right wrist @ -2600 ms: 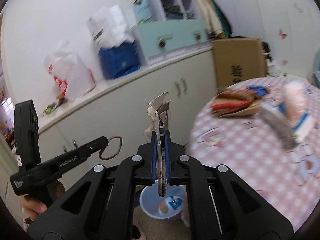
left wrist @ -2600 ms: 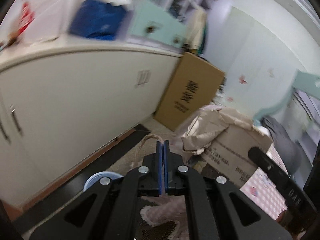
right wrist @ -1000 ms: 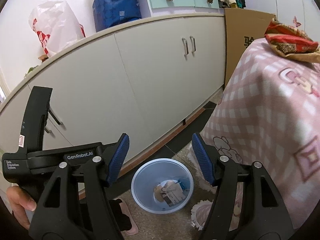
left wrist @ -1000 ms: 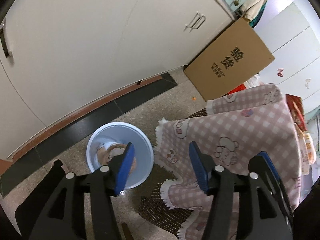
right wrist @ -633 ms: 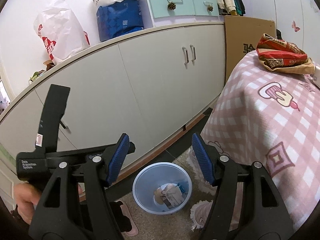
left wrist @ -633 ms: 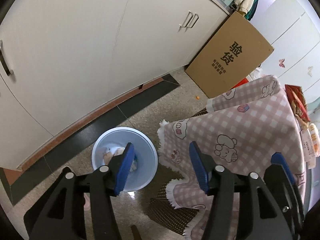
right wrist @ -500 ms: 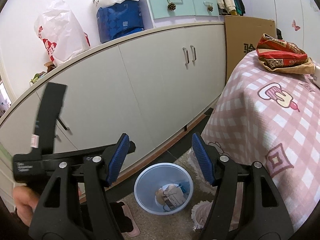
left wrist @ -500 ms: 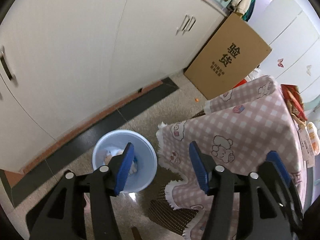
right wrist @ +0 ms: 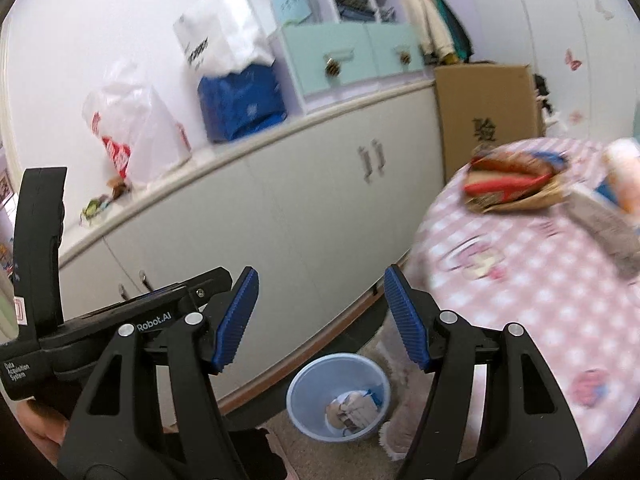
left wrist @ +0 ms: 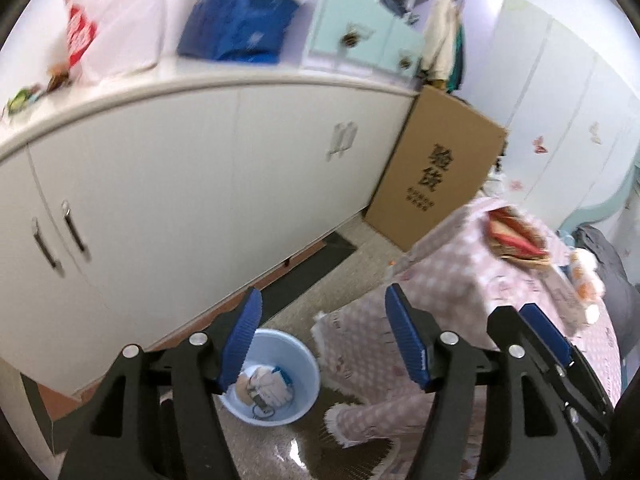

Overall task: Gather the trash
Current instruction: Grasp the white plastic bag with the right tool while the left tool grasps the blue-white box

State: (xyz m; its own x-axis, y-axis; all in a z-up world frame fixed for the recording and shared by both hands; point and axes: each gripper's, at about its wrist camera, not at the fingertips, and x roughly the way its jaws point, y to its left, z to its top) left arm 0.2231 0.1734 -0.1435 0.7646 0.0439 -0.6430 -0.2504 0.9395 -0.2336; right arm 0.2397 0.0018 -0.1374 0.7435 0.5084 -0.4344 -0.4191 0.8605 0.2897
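A light blue bin (left wrist: 298, 368) stands on the floor by the white cabinets and holds crumpled paper trash (left wrist: 266, 386). It also shows in the right wrist view (right wrist: 316, 384) with the trash (right wrist: 354, 408) inside. My left gripper (left wrist: 322, 344) is open and empty, high above the bin. My right gripper (right wrist: 320, 320) is open and empty, also above the bin. The left gripper's body (right wrist: 120, 320) shows at the left of the right wrist view. A red and brown snack wrapper (right wrist: 512, 184) lies on the pink checked table (right wrist: 540, 300).
White cabinets (left wrist: 200, 184) run along the wall with bags (right wrist: 136, 132) and a teal drawer unit (right wrist: 348, 60) on top. A cardboard box (left wrist: 436, 184) leans by the cabinets. More items (right wrist: 616, 196) sit at the table's far right. The tablecloth fringe (left wrist: 360, 412) hangs next to the bin.
Both grippers opened since 2.6 s ago and their trash now lies in the bin. In the last half second both views have tilted up, away from the floor.
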